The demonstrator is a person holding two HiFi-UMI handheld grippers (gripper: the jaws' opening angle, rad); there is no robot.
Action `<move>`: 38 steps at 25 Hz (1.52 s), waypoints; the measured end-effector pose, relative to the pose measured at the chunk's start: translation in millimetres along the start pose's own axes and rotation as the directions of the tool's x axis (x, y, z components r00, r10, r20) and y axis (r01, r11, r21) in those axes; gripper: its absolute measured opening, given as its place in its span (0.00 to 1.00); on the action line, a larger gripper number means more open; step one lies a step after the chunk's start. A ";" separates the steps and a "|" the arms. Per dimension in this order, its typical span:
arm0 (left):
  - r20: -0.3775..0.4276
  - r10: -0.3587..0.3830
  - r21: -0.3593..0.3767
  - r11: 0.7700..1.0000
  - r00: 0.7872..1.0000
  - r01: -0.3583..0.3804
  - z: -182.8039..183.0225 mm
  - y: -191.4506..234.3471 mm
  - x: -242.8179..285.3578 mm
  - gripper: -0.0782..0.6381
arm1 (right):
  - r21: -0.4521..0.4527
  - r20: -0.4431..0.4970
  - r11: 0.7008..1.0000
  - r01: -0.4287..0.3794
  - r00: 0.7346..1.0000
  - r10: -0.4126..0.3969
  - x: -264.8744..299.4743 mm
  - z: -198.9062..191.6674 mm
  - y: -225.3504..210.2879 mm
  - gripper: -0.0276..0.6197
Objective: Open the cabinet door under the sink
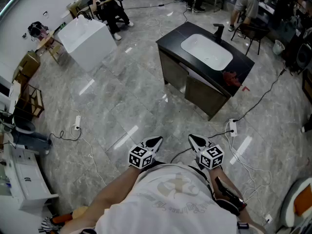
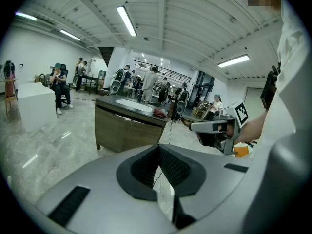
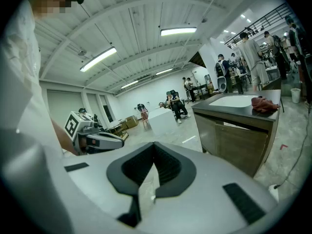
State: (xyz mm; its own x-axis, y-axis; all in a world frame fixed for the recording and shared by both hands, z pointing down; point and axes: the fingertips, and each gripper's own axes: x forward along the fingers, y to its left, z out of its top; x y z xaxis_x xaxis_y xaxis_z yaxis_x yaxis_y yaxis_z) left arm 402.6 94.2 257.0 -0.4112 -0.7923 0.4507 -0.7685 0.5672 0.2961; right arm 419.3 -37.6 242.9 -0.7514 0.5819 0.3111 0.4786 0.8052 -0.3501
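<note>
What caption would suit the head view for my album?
Left gripper and right gripper, both shut, face the sink cabinet.

No legible words or numbers, only black-and-white square marker patterns on left gripper (image 1: 157, 141) and right gripper (image 1: 193, 139), shirt (image 1: 170, 199) print too faint to read.

The brown wooden cabinet door (image 1: 204, 93) is sitting shut beneath the white sink (image 1: 207, 51), facing out over the grey tiled floor (image 1: 122, 96).
</note>
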 end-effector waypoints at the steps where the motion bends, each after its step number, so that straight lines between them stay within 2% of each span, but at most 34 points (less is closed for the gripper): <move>1: 0.002 0.002 0.003 1.000 1.000 -0.002 1.2 0.9 -0.5 0.12 | 0.005 0.006 1.000 -0.001 1.000 0.001 -0.3 1.1 0.3 0.06; 6: 0.016 0.012 0.013 1.000 1.000 -0.013 5.7 2.5 -2.6 0.12 | 0.030 0.037 1.000 0.000 0.999 -0.001 -0.5 4.6 -3.3 0.07; 11: 0.024 0.029 0.007 1.000 0.999 -0.029 -0.3 1.0 -4.3 0.12 | 0.010 0.027 1.000 0.002 1.000 -0.003 -1.2 4.6 -5.8 0.07; 17: 0.062 0.068 0.005 0.998 0.996 -0.069 12.7 13.9 -15.2 0.12 | -0.043 0.013 0.999 -0.025 1.000 0.026 16.6 24.0 -2.9 0.07; 24: 0.037 0.102 -0.006 0.995 0.994 -0.102 1.0 5.4 -9.9 0.12 | -0.065 -0.011 0.996 -0.053 0.999 0.052 9.1 17.9 -7.4 0.07; 30: 0.026 0.105 0.005 0.994 0.994 -0.105 2.8 -4.0 -4.3 0.12 | -0.013 -0.016 0.999 -0.045 0.999 0.045 6.4 12.4 -20.9 0.07; 38: -0.012 0.097 -0.013 0.995 0.995 -0.097 -1.3 20.6 7.4 0.12 | -0.007 -0.048 1.000 -0.028 0.998 0.028 31.4 19.0 -34.0 0.07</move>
State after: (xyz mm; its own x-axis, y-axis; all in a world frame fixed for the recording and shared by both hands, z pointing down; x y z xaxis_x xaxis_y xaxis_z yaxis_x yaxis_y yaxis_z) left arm 384.3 100.3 267.5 -0.4777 -0.7312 0.4869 -0.7188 0.6440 0.2619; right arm 370.8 -48.9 247.9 -0.7153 0.6088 0.3432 0.5025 0.7893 -0.3529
